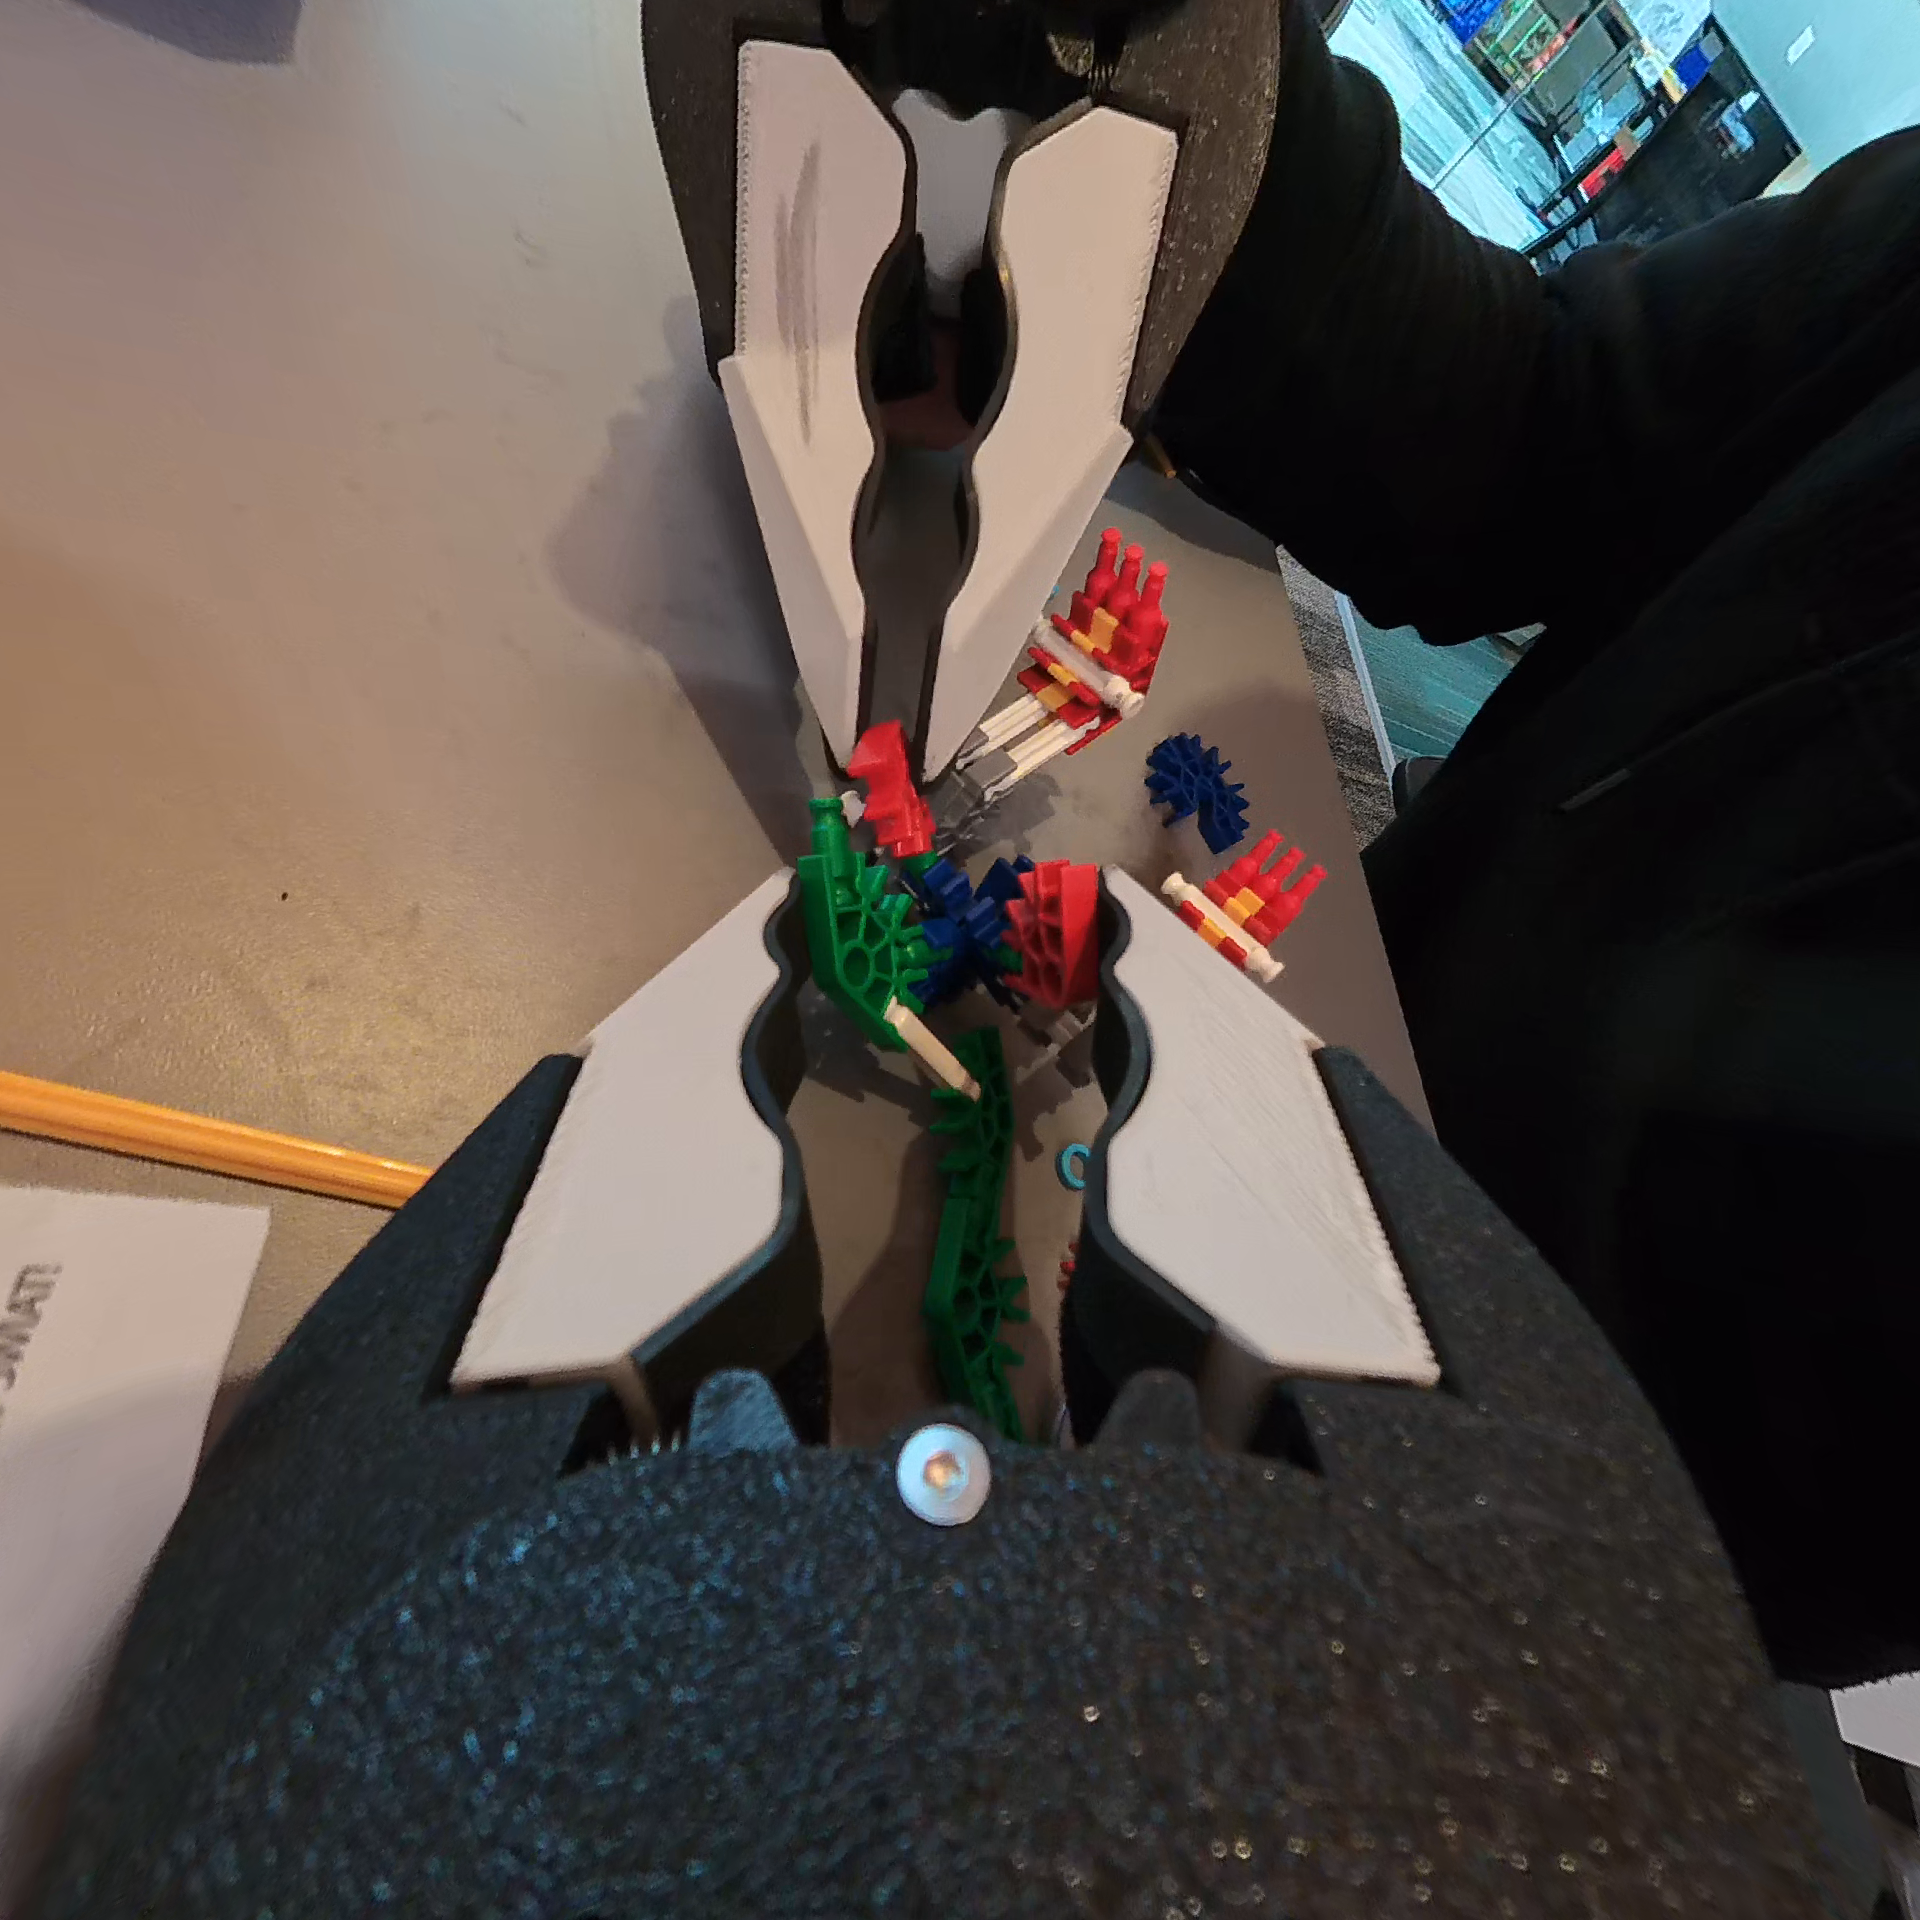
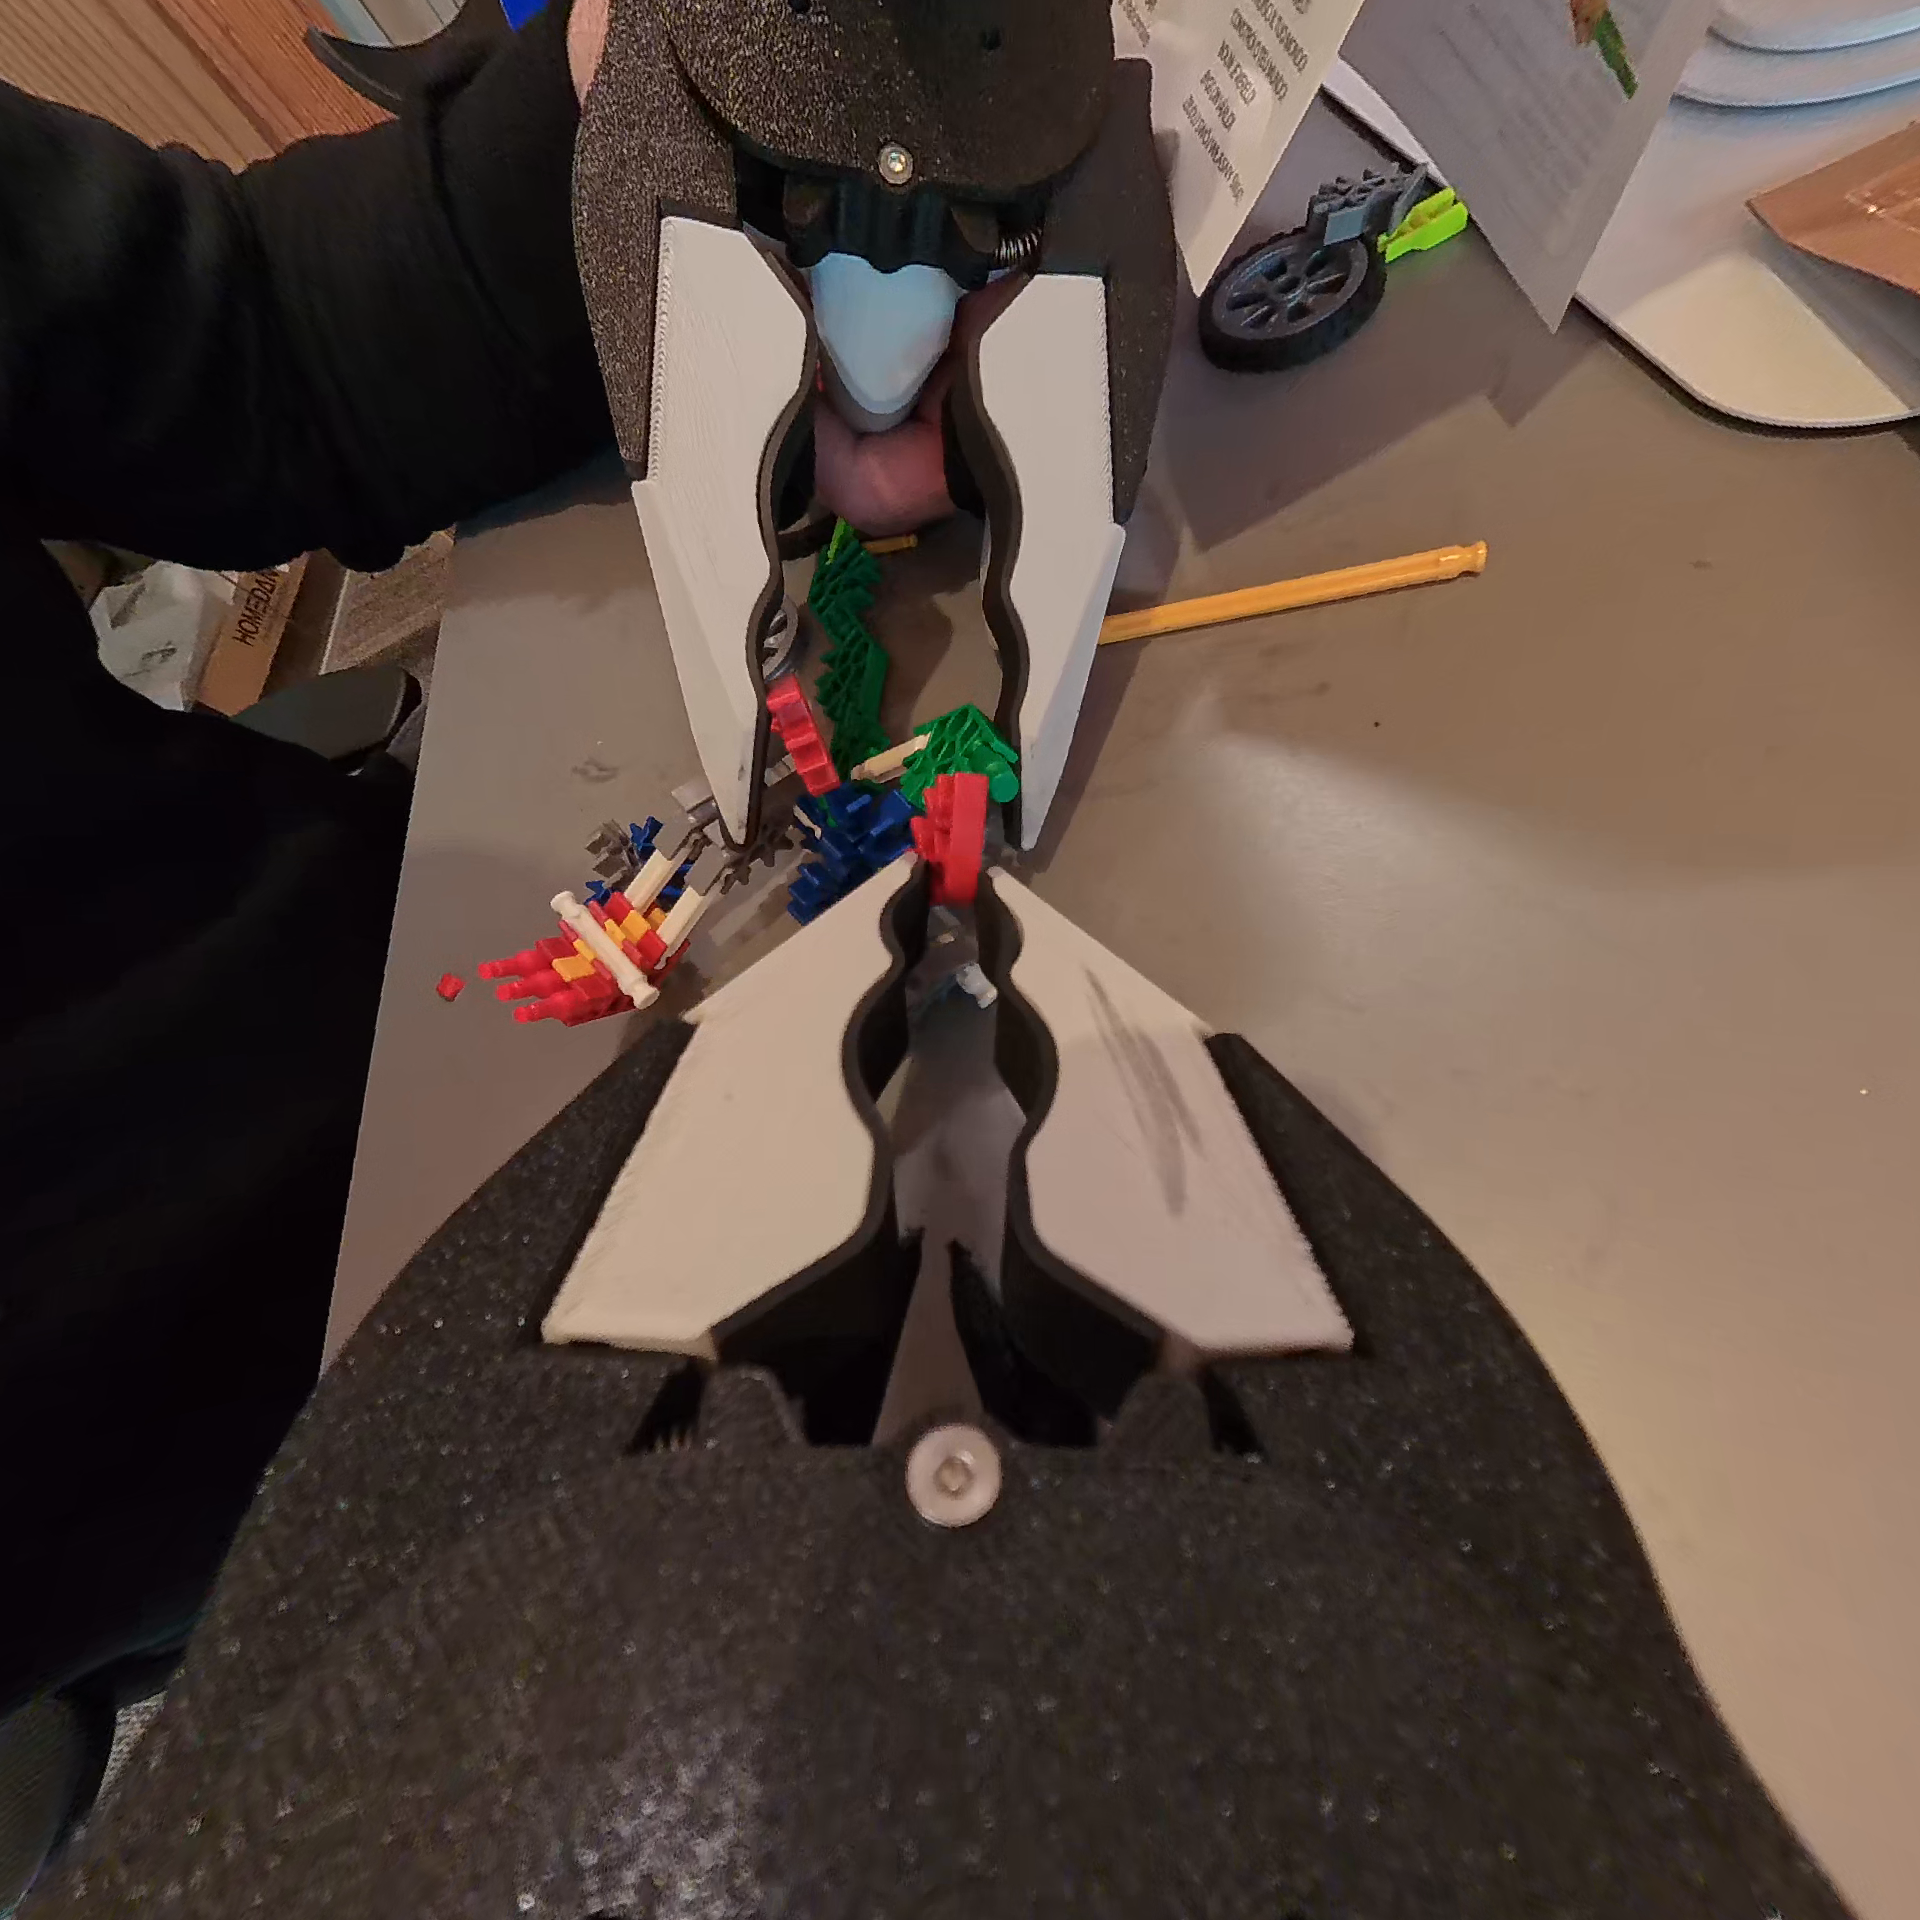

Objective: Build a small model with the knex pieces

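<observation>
My left gripper (image 1: pixel 951 894) clasps a cluster of plastic building connectors: a green piece (image 1: pixel 857 935) against its left finger, blue ones (image 1: pixel 961 925) in the middle, a red half-round one (image 1: pixel 1060 935) against its right finger. A green connector chain (image 1: pixel 977 1226) hangs from the cluster between the fingers. My right gripper (image 2: pixel 951 878) faces it, nearly closed, and pinches a red connector (image 2: pixel 951 831) at the cluster's far end. In the left wrist view, the right gripper (image 1: pixel 894 753) comes in from above. The left gripper (image 2: pixel 883 821) also shows in the right wrist view.
On the grey table (image 1: pixel 312 623) lie two red, yellow and white rod bundles (image 1: pixel 1101 644) (image 1: pixel 1247 904), a loose blue connector (image 1: pixel 1195 795), a long orange rod (image 2: pixel 1288 592), a grey wheel (image 2: pixel 1288 296) and paper sheets (image 1: pixel 94 1351). The table edge (image 2: pixel 395 935) is close by. The tips of both grippers are at nearly the same place. My left gripper's tips are some 9 cm from the long orange rod (image 2: pixel 1288 592).
</observation>
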The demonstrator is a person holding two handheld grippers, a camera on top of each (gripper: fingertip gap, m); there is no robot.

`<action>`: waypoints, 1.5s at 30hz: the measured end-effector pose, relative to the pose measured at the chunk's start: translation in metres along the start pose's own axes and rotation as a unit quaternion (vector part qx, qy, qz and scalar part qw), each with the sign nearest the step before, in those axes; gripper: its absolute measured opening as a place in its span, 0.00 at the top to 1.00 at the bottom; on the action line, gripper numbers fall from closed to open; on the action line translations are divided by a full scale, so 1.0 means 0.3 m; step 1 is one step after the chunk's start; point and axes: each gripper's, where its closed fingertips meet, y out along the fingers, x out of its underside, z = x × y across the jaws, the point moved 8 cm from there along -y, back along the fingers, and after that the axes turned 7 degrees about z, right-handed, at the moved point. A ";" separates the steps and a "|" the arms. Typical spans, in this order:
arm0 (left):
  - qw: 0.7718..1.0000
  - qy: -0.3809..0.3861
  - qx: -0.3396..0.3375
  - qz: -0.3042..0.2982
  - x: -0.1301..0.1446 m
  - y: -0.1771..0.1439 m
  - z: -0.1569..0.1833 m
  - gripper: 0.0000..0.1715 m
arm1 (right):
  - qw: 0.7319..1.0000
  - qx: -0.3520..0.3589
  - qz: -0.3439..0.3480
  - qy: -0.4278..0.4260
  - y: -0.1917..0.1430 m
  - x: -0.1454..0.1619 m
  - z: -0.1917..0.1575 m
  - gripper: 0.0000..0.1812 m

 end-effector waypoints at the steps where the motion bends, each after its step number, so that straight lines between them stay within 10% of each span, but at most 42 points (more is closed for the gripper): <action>1: 1.000 0.000 0.001 -0.001 0.001 0.000 0.000 0.70 | 1.000 0.000 -0.001 -0.001 0.001 0.000 -0.001 0.96; 45: 1.000 0.005 -0.011 -0.008 -0.006 0.011 -0.009 0.70 | 0.997 0.032 -0.019 -0.062 0.017 -0.010 -0.018 0.96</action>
